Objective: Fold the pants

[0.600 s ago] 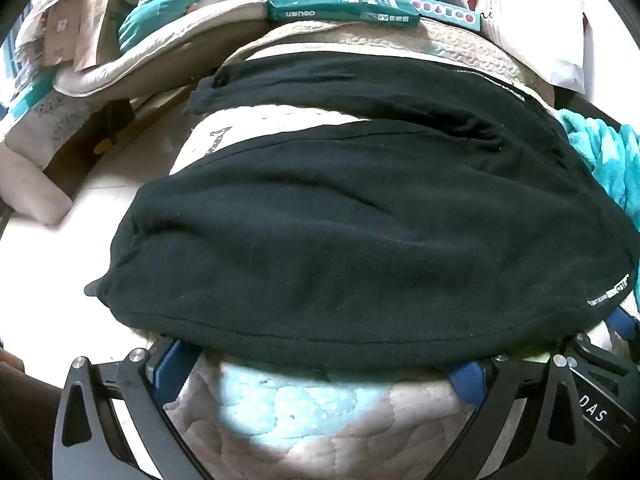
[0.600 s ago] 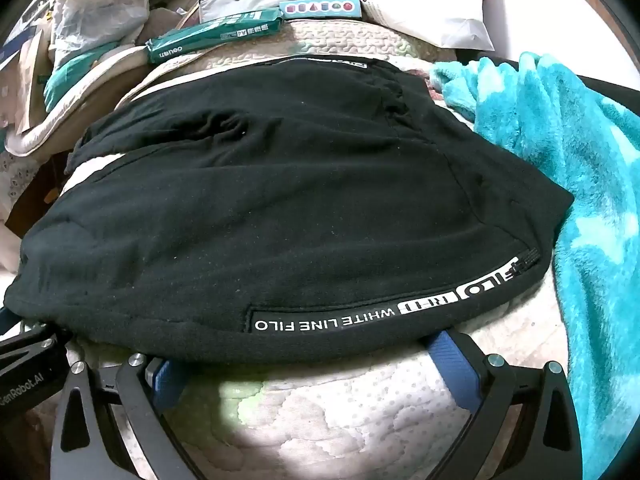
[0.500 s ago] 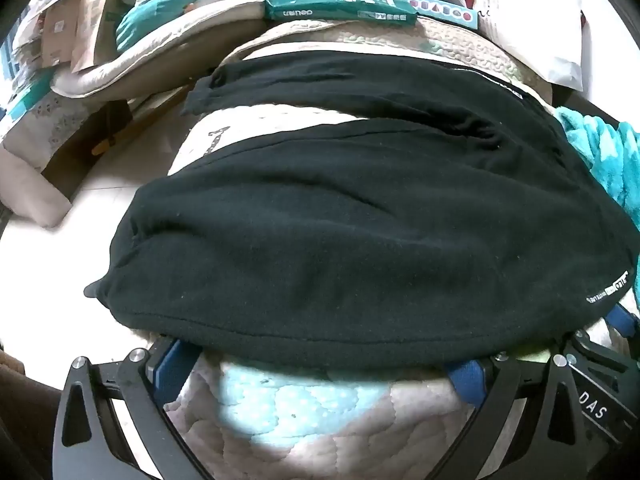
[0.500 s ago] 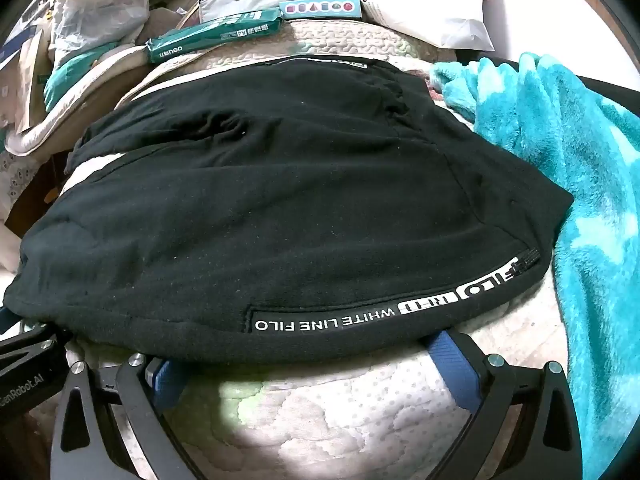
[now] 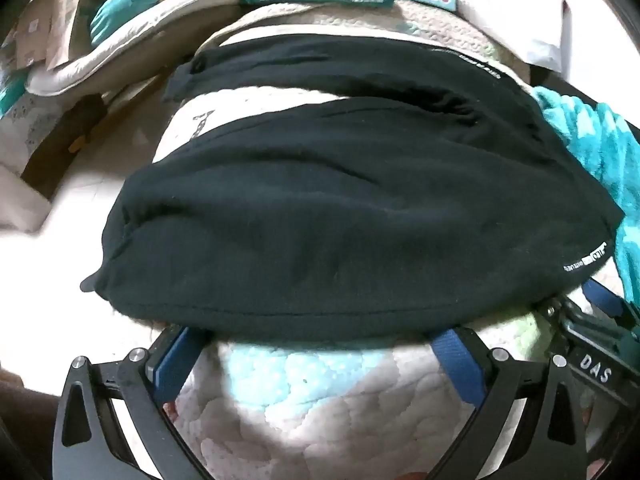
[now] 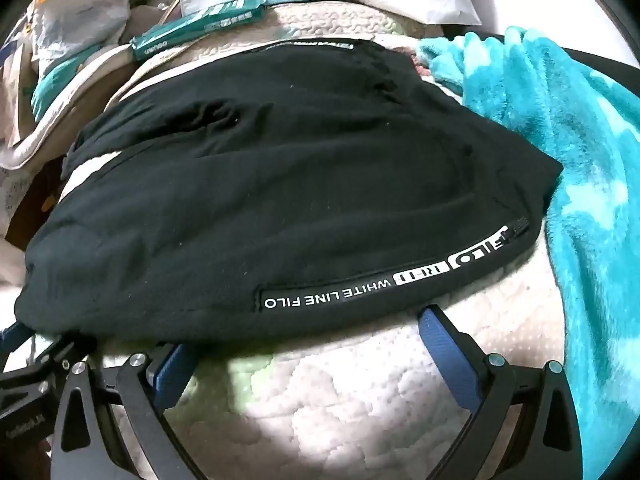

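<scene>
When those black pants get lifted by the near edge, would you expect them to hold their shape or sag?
The black pants will probably sag: the cloth already drapes in soft creases over the quilted pad. Fleecy fabric likely grips rather than slips. The far leg lies separate, so it may trail behind.

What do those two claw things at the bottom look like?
The left gripper and the right gripper each have two black, triangular cut-out fingers with silver bolts and blue pads. White lettering marks the housings.

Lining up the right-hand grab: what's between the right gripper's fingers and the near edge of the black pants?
Right wrist view: only bare quilted mattress cover lies before the open right gripper; its fingertips already meet the black pants hem.
</scene>
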Demonstrator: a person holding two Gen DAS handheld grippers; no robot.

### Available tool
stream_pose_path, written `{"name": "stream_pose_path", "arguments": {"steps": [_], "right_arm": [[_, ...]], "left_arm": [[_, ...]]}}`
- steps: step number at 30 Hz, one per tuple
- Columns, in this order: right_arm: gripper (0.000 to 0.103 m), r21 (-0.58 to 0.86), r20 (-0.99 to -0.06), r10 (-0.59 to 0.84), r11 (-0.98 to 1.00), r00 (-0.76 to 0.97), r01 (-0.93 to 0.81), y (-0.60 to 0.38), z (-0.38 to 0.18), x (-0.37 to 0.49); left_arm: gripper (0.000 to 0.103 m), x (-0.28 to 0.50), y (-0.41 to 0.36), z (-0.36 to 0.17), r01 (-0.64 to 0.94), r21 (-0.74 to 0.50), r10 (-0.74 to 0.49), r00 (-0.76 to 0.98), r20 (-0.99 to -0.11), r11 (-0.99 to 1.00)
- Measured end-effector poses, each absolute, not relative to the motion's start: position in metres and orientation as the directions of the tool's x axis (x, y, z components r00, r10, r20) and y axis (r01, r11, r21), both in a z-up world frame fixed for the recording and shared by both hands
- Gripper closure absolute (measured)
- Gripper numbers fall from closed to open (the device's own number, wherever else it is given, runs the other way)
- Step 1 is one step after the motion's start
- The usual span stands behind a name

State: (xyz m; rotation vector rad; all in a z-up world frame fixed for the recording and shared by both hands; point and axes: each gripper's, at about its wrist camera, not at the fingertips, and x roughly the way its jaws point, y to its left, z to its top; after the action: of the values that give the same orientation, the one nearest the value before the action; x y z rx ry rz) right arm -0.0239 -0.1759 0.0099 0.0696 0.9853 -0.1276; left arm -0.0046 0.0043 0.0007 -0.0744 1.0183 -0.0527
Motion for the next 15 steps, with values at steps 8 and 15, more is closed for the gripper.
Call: {"name": "stream_pose_path", "arguments": {"steps": [8,15], "right_arm": [[0.0,-0.009,-0.822,-0.082,0.991,0.563,0.13,-0.171,0.008,-0.031],[0.0,-0.014,-0.819,-0.084,0.992,0.567,0.126,-0.172,0.008,-0.031]], "left_arm": [[0.0,-0.02,-0.008,0.002,-0.093,-0.032,0.024,0.552,-0.833,0.995],[0.0,-0.036,-0.004,0.001,-0.085,-0.051,0.012,0.614,-0.789,0.995]]}}
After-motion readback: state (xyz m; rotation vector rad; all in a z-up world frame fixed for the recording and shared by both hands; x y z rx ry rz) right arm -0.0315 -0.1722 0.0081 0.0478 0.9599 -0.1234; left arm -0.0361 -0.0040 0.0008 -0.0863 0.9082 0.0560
